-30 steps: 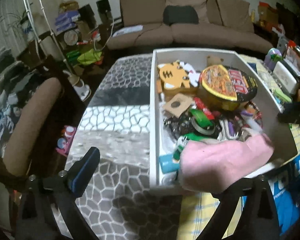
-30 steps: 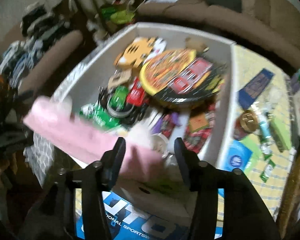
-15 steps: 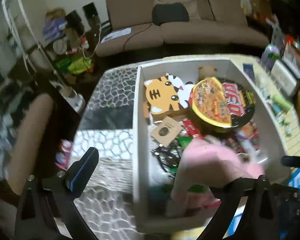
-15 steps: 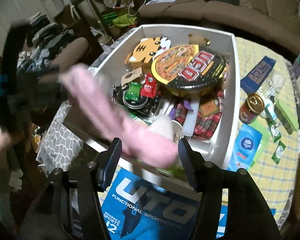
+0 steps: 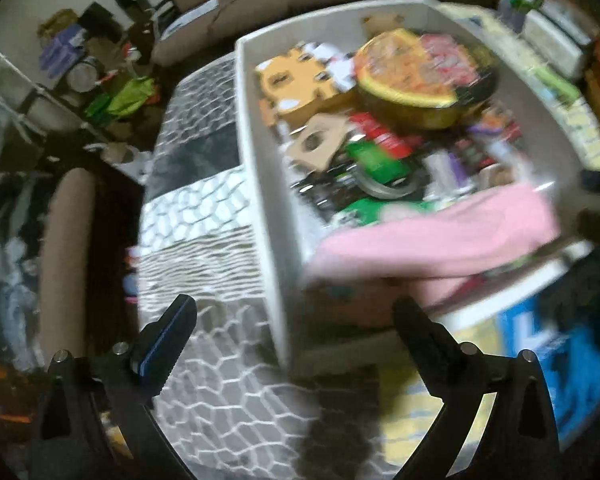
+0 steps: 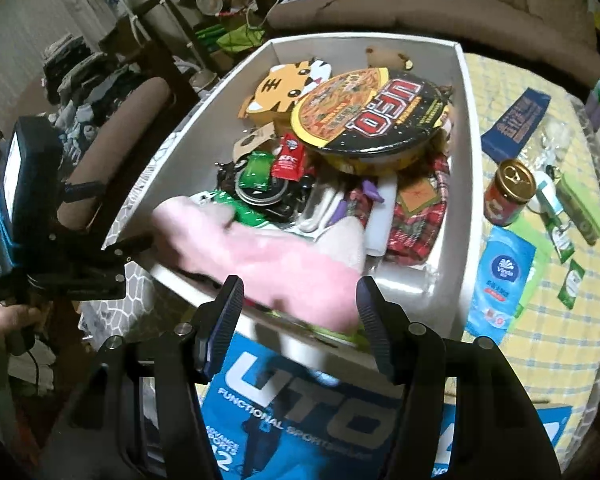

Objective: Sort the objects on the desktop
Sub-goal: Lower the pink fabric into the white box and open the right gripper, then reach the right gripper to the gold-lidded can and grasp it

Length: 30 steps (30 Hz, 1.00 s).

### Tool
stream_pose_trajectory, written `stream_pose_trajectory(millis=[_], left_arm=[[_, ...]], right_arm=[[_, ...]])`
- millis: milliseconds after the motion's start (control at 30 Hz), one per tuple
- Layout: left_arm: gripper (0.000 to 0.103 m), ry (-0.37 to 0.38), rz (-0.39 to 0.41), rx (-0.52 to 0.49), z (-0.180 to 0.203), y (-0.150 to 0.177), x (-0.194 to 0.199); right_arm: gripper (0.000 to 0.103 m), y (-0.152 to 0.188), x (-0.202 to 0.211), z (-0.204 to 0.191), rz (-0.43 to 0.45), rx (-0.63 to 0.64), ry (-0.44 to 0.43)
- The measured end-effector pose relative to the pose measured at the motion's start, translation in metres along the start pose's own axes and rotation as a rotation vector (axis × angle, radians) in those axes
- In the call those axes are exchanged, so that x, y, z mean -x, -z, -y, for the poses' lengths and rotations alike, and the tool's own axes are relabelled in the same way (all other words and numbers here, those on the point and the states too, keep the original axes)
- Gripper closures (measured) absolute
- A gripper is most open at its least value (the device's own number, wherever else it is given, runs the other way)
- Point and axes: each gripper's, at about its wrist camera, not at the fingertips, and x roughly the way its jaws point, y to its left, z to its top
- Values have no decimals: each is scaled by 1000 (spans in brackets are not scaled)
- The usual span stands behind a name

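A white box (image 6: 466, 168) (image 5: 260, 184) holds several items: a UFO noodle bowl (image 6: 370, 116) (image 5: 420, 76), a tiger-face toy (image 6: 282, 84) (image 5: 296, 80), sachets and cables. A pink cloth (image 6: 268, 256) (image 5: 432, 236) drapes over the box's near rim. My right gripper (image 6: 300, 300) is open, its jaws on either side of the cloth's near end. My left gripper (image 5: 292, 320) is open at the box's left near corner; it also shows in the right wrist view (image 6: 132, 246) beside the cloth's left end.
A blue UTO package (image 6: 300, 412) lies under the box's near edge. On the yellow checked cloth at right are a red jar with gold lid (image 6: 510, 192), a blue tissue pack (image 6: 500, 276) and green sachets (image 6: 572, 280). A grey patterned mat (image 5: 204, 240) lies left of the box.
The pink cloth dropped from being lifted and now lies over the box's near rim. The left gripper swung left and down toward the box's near corner. Both views are blurred by motion.
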Motion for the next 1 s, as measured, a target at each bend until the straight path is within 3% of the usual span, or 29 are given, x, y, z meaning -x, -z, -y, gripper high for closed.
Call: stream_pose_trajectory(millis=[133, 233, 333, 467, 667, 833, 1000], left_arm=[[0, 99, 3, 33, -5, 4, 27], [0, 66, 42, 75, -7, 8, 38], [0, 90, 99, 105, -4, 8, 50], [0, 225, 232, 107, 29, 9, 78], [0, 393, 306, 99, 97, -14, 94], [0, 387, 299, 34, 166, -44, 93], [0, 346, 298, 27, 209, -83, 83]], right_arm=[[47, 3, 12, -3, 20, 4, -13], [47, 4, 21, 2, 32, -7, -5], [47, 7, 36, 11, 49, -27, -16], [47, 18, 76, 37, 92, -14, 9], [46, 46, 126, 119, 102, -92, 107], [46, 67, 143, 181, 121, -219, 149], [46, 78, 143, 222, 153, -269, 155]])
